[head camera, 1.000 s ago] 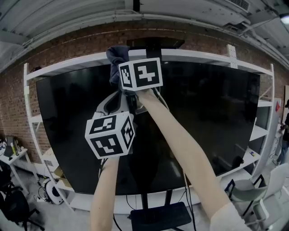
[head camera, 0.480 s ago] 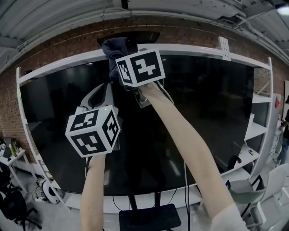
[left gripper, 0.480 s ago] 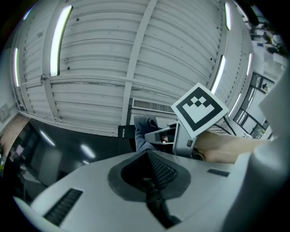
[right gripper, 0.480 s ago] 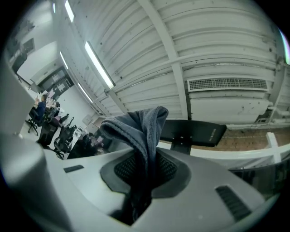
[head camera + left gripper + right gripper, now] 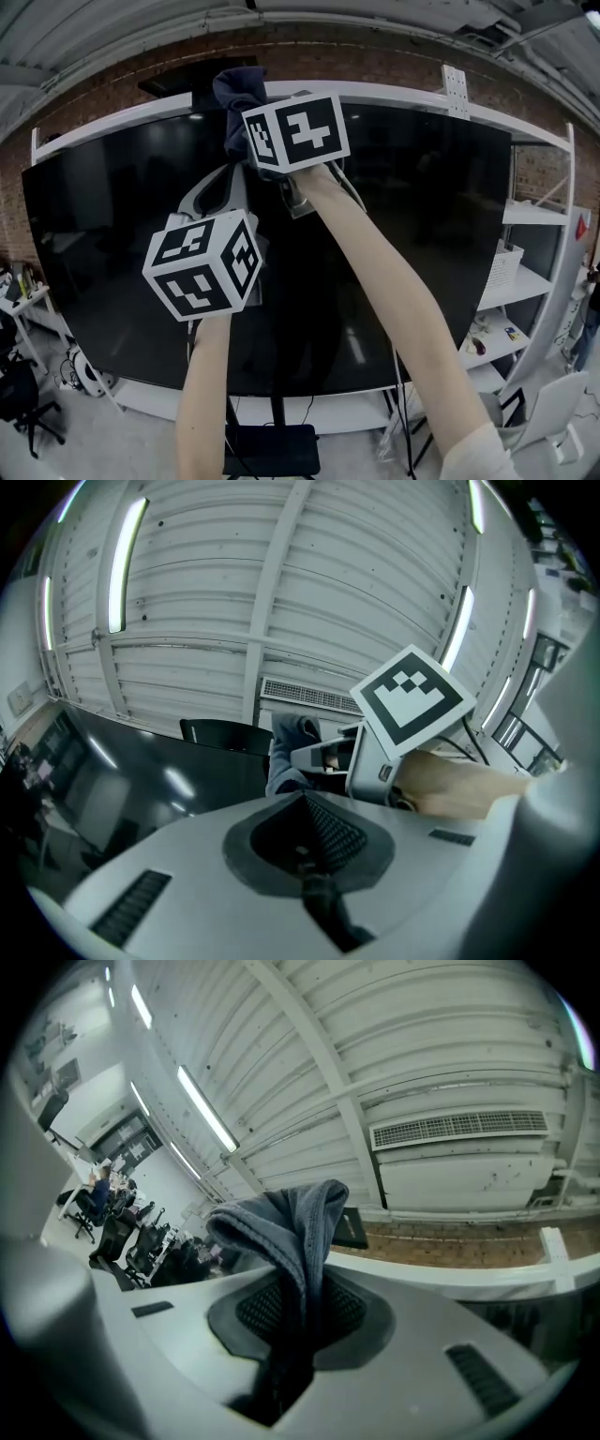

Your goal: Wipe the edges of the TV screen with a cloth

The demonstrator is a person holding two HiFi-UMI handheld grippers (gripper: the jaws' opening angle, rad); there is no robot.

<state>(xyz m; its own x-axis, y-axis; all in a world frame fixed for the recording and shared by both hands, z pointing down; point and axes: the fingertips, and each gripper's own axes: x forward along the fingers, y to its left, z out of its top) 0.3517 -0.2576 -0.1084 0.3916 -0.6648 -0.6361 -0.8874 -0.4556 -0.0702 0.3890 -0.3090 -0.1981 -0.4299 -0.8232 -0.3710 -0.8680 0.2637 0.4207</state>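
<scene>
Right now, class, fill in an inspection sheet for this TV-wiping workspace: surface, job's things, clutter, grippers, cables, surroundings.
Surface: TV screen, dark and glossy, reflecting ceiling lights.
Job's things: grey cloth, bunched at the screen's top edge.
Clutter: small items on the white shelving at right, too small to name.
Grippers: right gripper, fingers shut on the cloth; left gripper, fingers together with nothing between them, lower, in front of the screen.
Cables: cables hang below the TV's lower edge.
Surroundings: brick wall behind; office chair at lower left.
</scene>
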